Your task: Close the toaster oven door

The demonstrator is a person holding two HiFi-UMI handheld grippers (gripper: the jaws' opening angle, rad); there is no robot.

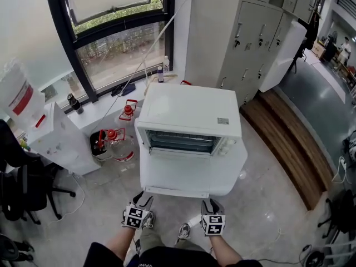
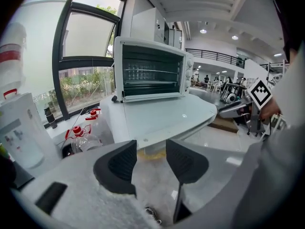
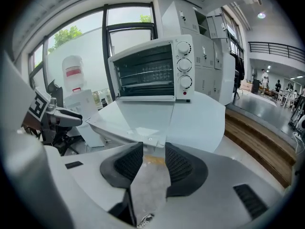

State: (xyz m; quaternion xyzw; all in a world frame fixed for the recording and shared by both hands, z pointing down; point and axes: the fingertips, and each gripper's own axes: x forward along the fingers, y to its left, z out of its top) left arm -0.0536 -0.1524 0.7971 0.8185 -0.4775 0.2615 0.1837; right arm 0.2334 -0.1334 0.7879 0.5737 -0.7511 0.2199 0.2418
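A white toaster oven [image 1: 189, 113] stands on a white table [image 1: 236, 171], and its door [image 1: 178, 174] hangs open, folded down flat toward me. Wire racks show inside the oven [image 2: 152, 68] [image 3: 152, 70]. My left gripper [image 1: 142, 198] [image 2: 151, 163] is just short of the door's front edge, near its left corner. Its jaws are open with nothing between them. My right gripper [image 1: 211, 204] [image 3: 153, 163] is below the edge's right part, also open and empty. The door's front rim [image 3: 147, 138] lies just beyond the right gripper's fingertips.
A water dispenser [image 1: 61, 138] and red-capped water jugs [image 1: 119, 143] stand left of the table by the window. Grey lockers [image 1: 261, 32] and a wooden step [image 1: 289, 143] are to the right. An office chair [image 1: 28, 193] is at the far left.
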